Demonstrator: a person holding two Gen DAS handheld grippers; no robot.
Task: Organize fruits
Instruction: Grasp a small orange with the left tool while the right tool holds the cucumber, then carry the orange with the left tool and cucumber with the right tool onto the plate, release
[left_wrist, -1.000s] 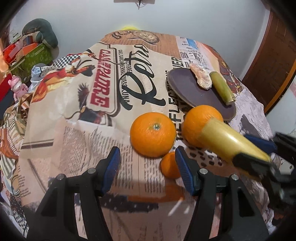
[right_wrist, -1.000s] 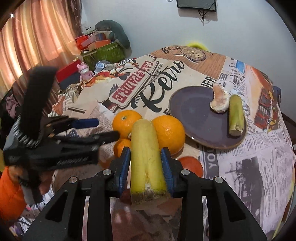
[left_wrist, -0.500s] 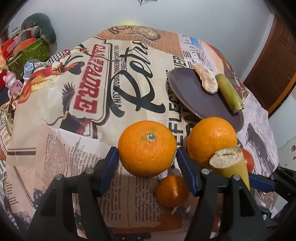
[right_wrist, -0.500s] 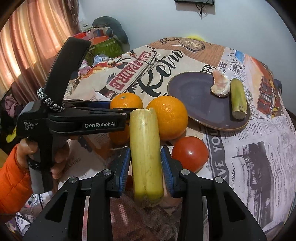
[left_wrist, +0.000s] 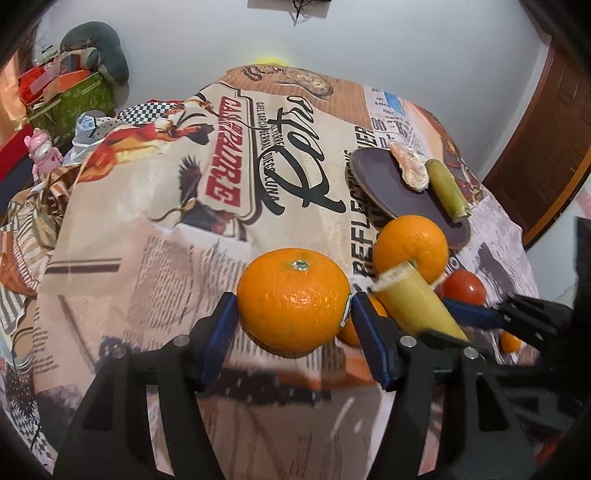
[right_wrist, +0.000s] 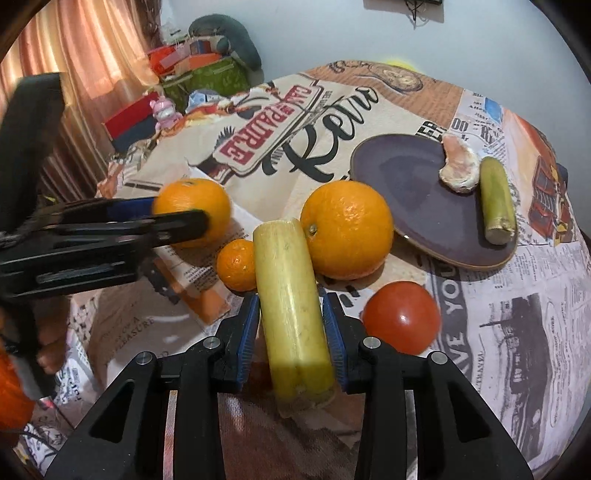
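Item: orange (left_wrist: 293, 300), seated between your left gripper (left_wrist: 291, 332) pads, fingers spread to the fruit's width and touching both flanks; whether it is lifted off the printed tablecloth (left_wrist: 147, 229) cannot be told. Item: yellow cane piece (right_wrist: 291, 314), clamped lengthwise in your right gripper (right_wrist: 291, 332). Loose stock: second orange (right_wrist: 347, 229), small mandarin (right_wrist: 236, 264), tomato (right_wrist: 400, 317). Purple plate (right_wrist: 399, 173) already bears a peeled segment (right_wrist: 458, 170) and green cane piece (right_wrist: 496, 199). Step, by judgement: carry to plate. Next calls for clearing the second orange, then setting down on bare plate.
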